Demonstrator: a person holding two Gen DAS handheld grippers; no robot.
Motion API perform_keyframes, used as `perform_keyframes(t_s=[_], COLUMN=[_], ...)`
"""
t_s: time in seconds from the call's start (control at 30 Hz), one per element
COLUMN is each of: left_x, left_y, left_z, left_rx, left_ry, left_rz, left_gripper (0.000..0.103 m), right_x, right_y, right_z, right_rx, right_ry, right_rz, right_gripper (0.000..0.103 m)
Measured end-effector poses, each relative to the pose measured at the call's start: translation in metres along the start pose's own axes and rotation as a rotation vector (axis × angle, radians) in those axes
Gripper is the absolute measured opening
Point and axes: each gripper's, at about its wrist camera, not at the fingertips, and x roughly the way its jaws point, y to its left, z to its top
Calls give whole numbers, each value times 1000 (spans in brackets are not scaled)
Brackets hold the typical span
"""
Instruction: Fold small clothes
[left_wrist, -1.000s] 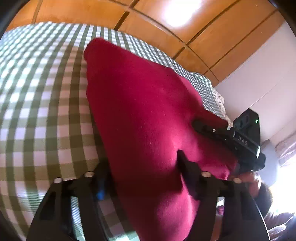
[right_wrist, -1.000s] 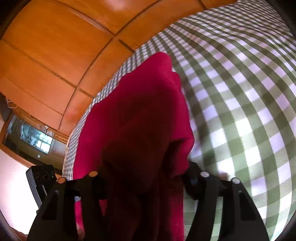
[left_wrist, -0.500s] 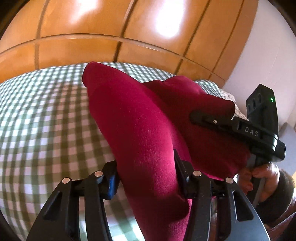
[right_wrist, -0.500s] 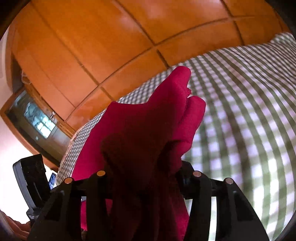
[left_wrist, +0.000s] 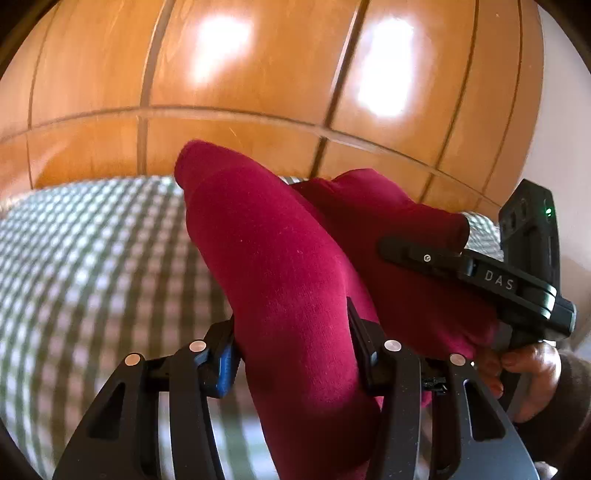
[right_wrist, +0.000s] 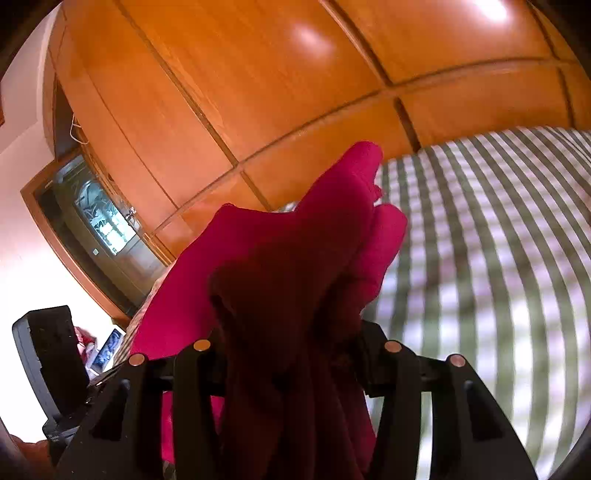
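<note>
A dark red garment (left_wrist: 280, 280) hangs lifted above the green-and-white checked bed (left_wrist: 92, 266). My left gripper (left_wrist: 291, 354) is shut on one bunched part of it. My right gripper (right_wrist: 291, 354) is shut on another bunched part of the garment (right_wrist: 295, 258), which drapes over its fingers. In the left wrist view the right gripper (left_wrist: 480, 280) shows at the right, clamped on the cloth, with the person's hand (left_wrist: 532, 373) on its handle. In the right wrist view the left gripper's body (right_wrist: 48, 354) shows at the lower left. The checked bed (right_wrist: 498, 258) lies to the right.
Orange wooden wardrobe panels (left_wrist: 258, 92) fill the background behind the bed, also in the right wrist view (right_wrist: 295, 92). A glazed wooden door (right_wrist: 99, 221) stands at the left, by a white wall (right_wrist: 22, 110).
Both grippers have risen and tilted up with the garment held. The bed has dropped lower in both views and more wardrobe shows. The cloth hangs folded between the two grippers.
</note>
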Motion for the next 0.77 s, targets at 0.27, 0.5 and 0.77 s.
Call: perform_keyframes(t_s=[0.27,0.5,0.77], left_x=[55,107,103], left_y=[30,54,71], left_z=[48,48,37], left_rx=[13,0,-100], left_ry=[-80,13,53], left_rz=[80,191,144], left_gripper=[49,54,75], right_x=[56,100,80], right_y=[-7,-35,-53], right_z=[37,31,19], right_rx=[-101,-80,-3], right_ry=[-69,43,35], right_rz=[-72,-284,-346], right_gripper=[47,59,83])
